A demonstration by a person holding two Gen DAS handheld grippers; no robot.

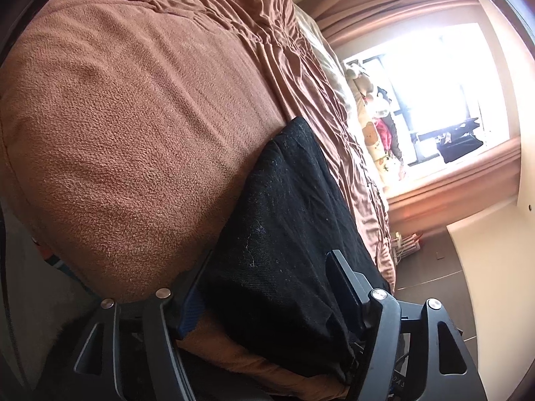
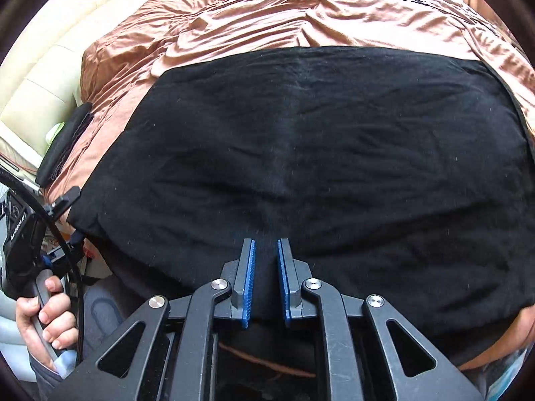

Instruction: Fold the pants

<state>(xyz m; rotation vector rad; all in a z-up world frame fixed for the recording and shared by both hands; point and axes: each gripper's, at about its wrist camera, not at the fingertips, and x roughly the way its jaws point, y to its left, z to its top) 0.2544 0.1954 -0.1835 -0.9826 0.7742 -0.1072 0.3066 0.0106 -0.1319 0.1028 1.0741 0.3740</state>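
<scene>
left wrist view: the black pants (image 1: 284, 234) lie folded on a brown bedspread (image 1: 133, 133), near the bed's edge, running away from the camera toward a bright window (image 1: 434, 100). the left gripper (image 1: 267, 287) stands spread wide, its two fingers on either side of the near end of the pants; the cloth sits between them, but neither pad visibly presses on it. the blue pad of one finger (image 1: 192, 307) shows at the left of the fabric, the other finger stands dark at the right. a fuzzier brown blanket (image 1: 100, 183) fills the left of the view, and a strip of it shows under the pants' near end. soft toys (image 1: 374, 127) lean by the window, and dark floor (image 1: 434, 274) shows at the right beyond the bed.

right wrist view: the pants (image 2: 317, 150) spread as a broad black rectangle across the wrinkled bedspread (image 2: 267, 16), filling most of the picture. the right gripper (image 2: 266, 244) points down at the near edge, its blue-padded fingers drawn close together with a narrow gap between them; black fabric shows in the gap, and i cannot tell whether the pads pinch it. at the far left a hand (image 2: 43, 314) grips the handle of the left gripper (image 2: 72, 215), whose tips sit at the pants' left corner. a cream padded headboard (image 2: 50, 67) curves behind the bed.
</scene>
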